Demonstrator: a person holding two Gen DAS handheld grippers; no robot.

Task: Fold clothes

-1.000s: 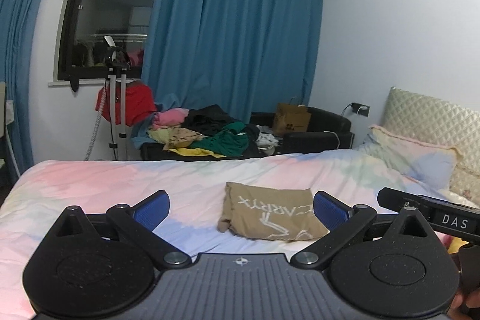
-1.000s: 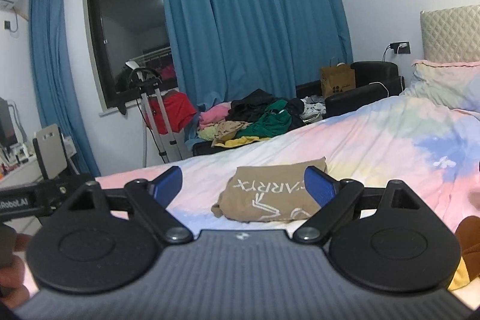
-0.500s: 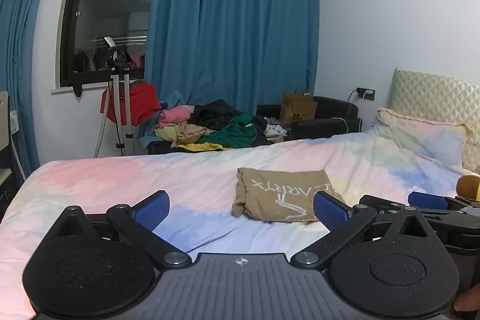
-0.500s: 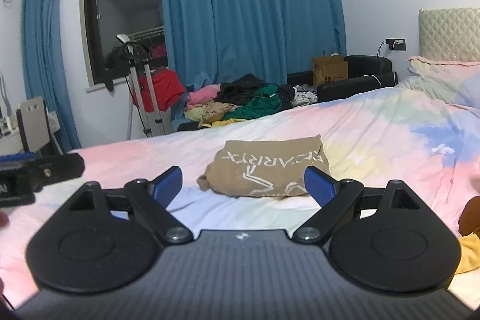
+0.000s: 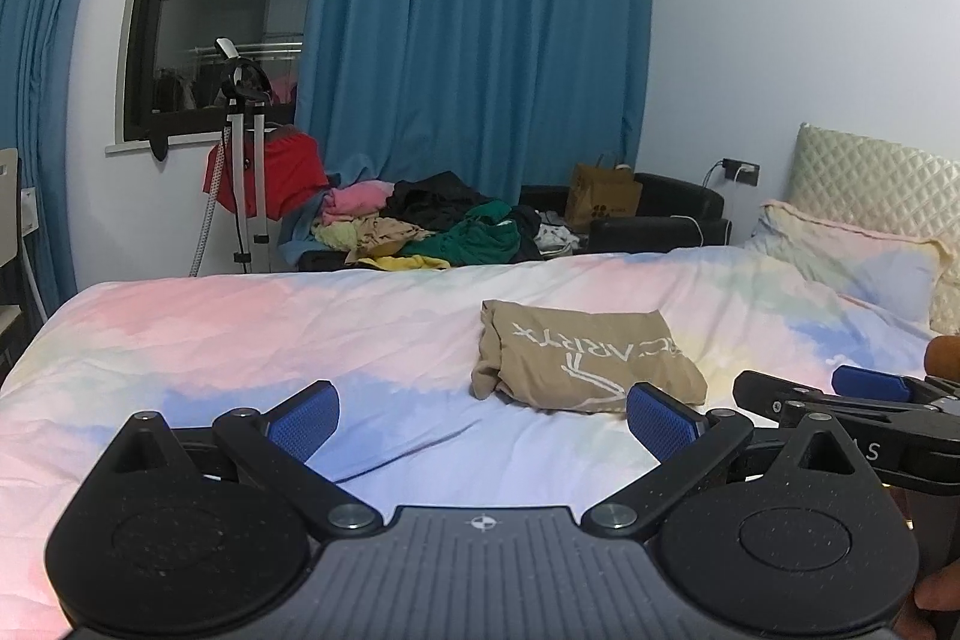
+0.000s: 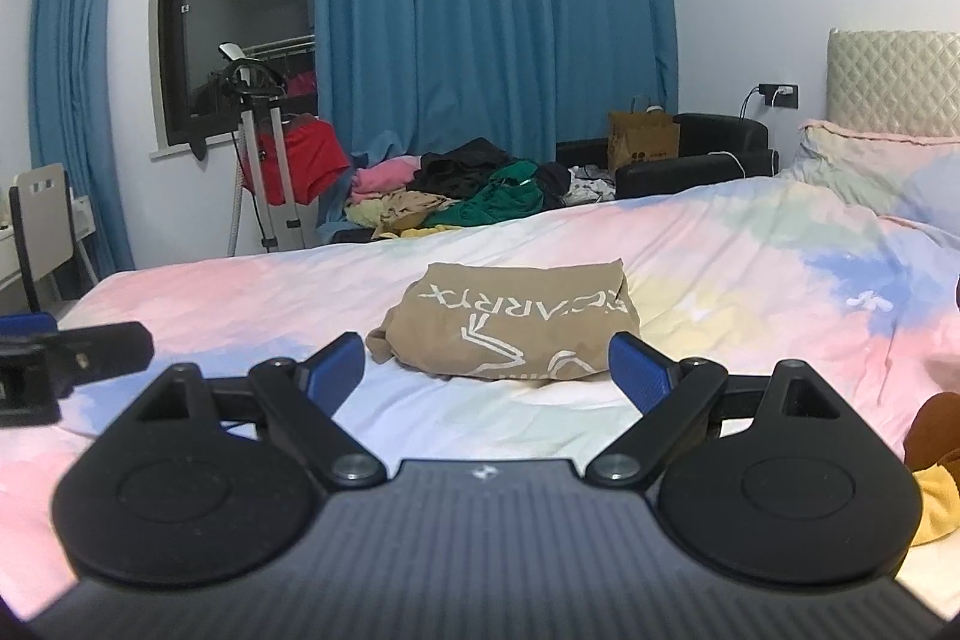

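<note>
Left claw (image 5: 480, 415) and right claw (image 6: 487, 367) both stand wide apart with nothing between their blue pads, held low over the bed (image 5: 240, 340) and pointing at the folded tan shirt (image 5: 579, 361). The shirt lies flat on the pastel quilt (image 6: 750, 268), a little rumpled at its left edge, with white lettering and a white logo showing upside down on its top face. In the left wrist view it sits just beyond the right-hand pad (image 5: 660, 421) of the left claw; in the right wrist view the shirt (image 6: 516, 322) lies between the two pads and just past them, touching neither. The right claw shows at the right edge of the left wrist view as a black bar with a blue tip (image 5: 867, 382), beside the left one and level with it. The left claw shows at the left edge of the right wrist view as a black block with a blue tip (image 6: 27, 325). A brown and yellow cloth (image 6: 936, 466) lies on the quilt at the right claw's right side. A pillow (image 5: 852, 262) rests against the quilted headboard (image 5: 876, 178). Beyond the far side of the bed a heap of unfolded clothes (image 5: 432, 232) in pink, black, green and yellow lies on a dark sofa (image 5: 666, 214), with a paper bag (image 5: 600, 202) beside it and blue curtains (image 5: 480, 40) behind
</note>
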